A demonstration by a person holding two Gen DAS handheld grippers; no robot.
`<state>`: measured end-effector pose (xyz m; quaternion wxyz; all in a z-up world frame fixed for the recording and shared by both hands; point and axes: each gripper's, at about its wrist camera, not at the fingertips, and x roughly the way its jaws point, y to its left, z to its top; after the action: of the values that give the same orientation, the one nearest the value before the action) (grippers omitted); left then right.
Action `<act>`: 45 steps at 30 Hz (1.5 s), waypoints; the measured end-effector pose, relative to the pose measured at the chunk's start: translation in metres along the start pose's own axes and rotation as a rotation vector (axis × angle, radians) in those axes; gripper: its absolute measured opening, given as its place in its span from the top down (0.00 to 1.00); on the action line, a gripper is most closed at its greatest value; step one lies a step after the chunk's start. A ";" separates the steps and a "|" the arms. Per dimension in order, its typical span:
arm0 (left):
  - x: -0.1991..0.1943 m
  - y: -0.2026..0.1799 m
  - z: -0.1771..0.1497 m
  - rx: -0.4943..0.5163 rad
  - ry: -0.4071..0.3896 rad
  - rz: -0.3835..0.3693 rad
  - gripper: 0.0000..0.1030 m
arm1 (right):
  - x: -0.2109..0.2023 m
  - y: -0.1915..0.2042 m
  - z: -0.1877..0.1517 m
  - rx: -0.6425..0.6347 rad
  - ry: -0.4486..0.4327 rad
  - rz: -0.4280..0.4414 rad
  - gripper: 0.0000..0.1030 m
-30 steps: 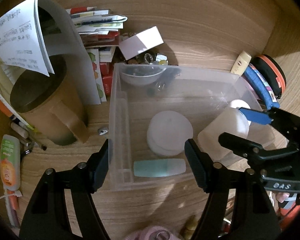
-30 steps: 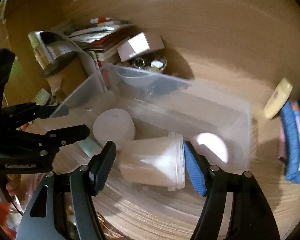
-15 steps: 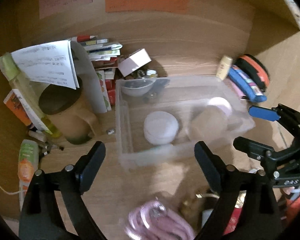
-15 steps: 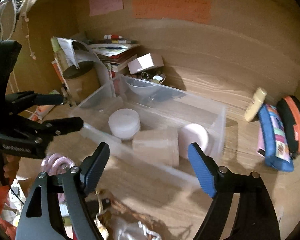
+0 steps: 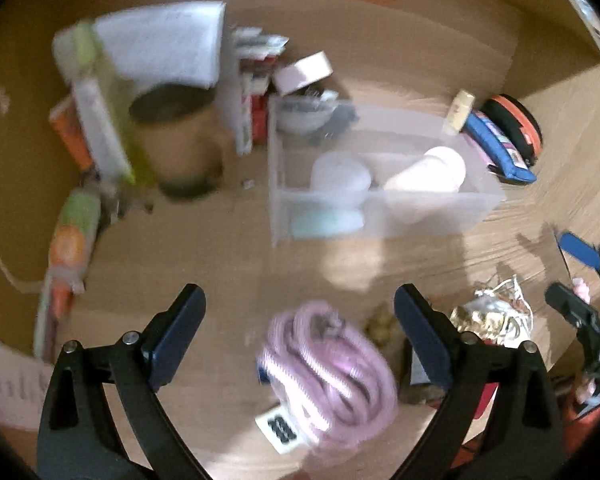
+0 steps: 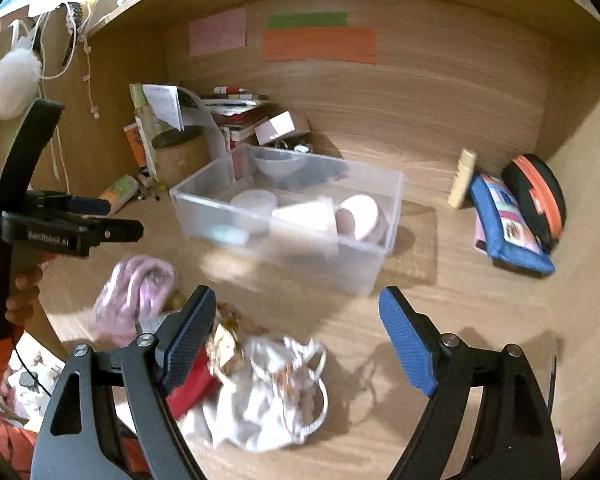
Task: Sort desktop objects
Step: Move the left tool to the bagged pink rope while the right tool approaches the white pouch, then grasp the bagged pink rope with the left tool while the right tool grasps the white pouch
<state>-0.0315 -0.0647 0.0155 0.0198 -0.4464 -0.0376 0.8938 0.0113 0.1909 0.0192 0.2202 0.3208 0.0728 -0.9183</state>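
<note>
Tabletop (image 6: pixel 440 300) first: wood-grained, walled on three sides, with clutter packed along the back left and a loose pile at the near edge. I see the clear bin (image 6: pixel 204 204) standing mid-desk, already holding a round white tub (image 6: pixel 254 202), a pale cup lying on its side (image 6: pixel 306 216), a pink-lidded jar (image 6: pixel 362 216) and a small teal piece (image 6: pixel 230 234) against the front wall.

Nearer me, outside the bin, lie the coiled pink cable (image 5: pixel 332 364), a crumpled white bundle with cords (image 6: pixel 272 392) and a gold-foil scrap (image 5: pixel 482 318) — the things I judge are left to sort.

My left gripper (image 5: pixel 300 336) hangs above the cable, jaws spread wide, nothing between them. My right gripper (image 6: pixel 296 336) is equally wide and empty, poised over the white bundle.

The left view is smeared, so I would steady before committing. I would bring the left gripper straight down over the thickest part of the coil — catching several loops at once, so it lifts as one — and keep clear of the label tag (image 5: pixel 282 426) and the right gripper close by.
</note>
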 end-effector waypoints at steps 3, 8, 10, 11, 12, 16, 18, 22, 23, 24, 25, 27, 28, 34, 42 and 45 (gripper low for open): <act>0.008 0.001 -0.015 0.002 0.044 0.034 0.06 | -0.001 0.000 -0.017 -0.003 0.028 -0.003 0.20; 0.018 -0.013 -0.039 0.049 0.097 0.102 0.06 | 0.008 -0.006 -0.046 0.033 0.110 0.033 0.20; 0.021 -0.017 -0.045 0.076 0.102 0.117 0.06 | 0.010 -0.004 -0.054 0.029 0.129 0.070 0.20; 0.023 -0.019 -0.048 0.090 0.102 0.138 0.06 | 0.012 0.000 -0.058 0.013 0.139 0.082 0.20; 0.025 -0.019 -0.050 0.104 0.101 0.159 0.06 | 0.014 0.002 -0.060 -0.003 0.147 0.088 0.20; 0.023 -0.013 -0.052 0.107 0.087 0.159 0.06 | 0.027 0.009 -0.072 -0.071 0.194 0.053 0.20; 0.021 -0.008 -0.052 0.114 0.079 0.178 0.06 | 0.029 0.002 -0.072 -0.062 0.198 0.077 0.20; 0.021 0.003 -0.051 0.120 0.081 0.205 0.06 | 0.027 -0.014 -0.066 -0.055 0.187 0.019 0.20; 0.021 0.005 -0.051 0.120 0.080 0.213 0.06 | 0.027 -0.017 -0.065 -0.055 0.182 -0.007 0.20; 0.020 0.009 -0.050 0.118 0.077 0.228 0.06 | 0.027 -0.022 -0.064 -0.049 0.179 -0.032 0.20; 0.020 0.012 -0.050 0.113 0.076 0.240 0.06 | 0.028 -0.028 -0.062 -0.038 0.179 -0.054 0.20; 0.020 0.019 -0.049 0.094 0.077 0.248 0.06 | 0.031 -0.038 -0.058 -0.004 0.179 -0.079 0.20; 0.020 0.021 -0.048 0.082 0.081 0.245 0.06 | 0.032 -0.042 -0.056 0.016 0.180 -0.090 0.20; 0.012 0.014 -0.048 0.065 0.078 0.191 0.06 | 0.029 -0.052 -0.050 0.111 0.172 -0.057 0.20; 0.033 -0.009 -0.048 0.160 0.109 0.199 0.06 | 0.048 -0.032 -0.049 0.138 0.231 0.068 0.20; 0.037 -0.012 -0.049 0.181 0.115 0.180 0.06 | 0.058 -0.027 -0.048 0.156 0.256 0.109 0.20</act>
<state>-0.0146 -0.0477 -0.0423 -0.0181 -0.4950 0.0846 0.8646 -0.0148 0.2072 -0.0545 0.2330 0.4550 0.0111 -0.8594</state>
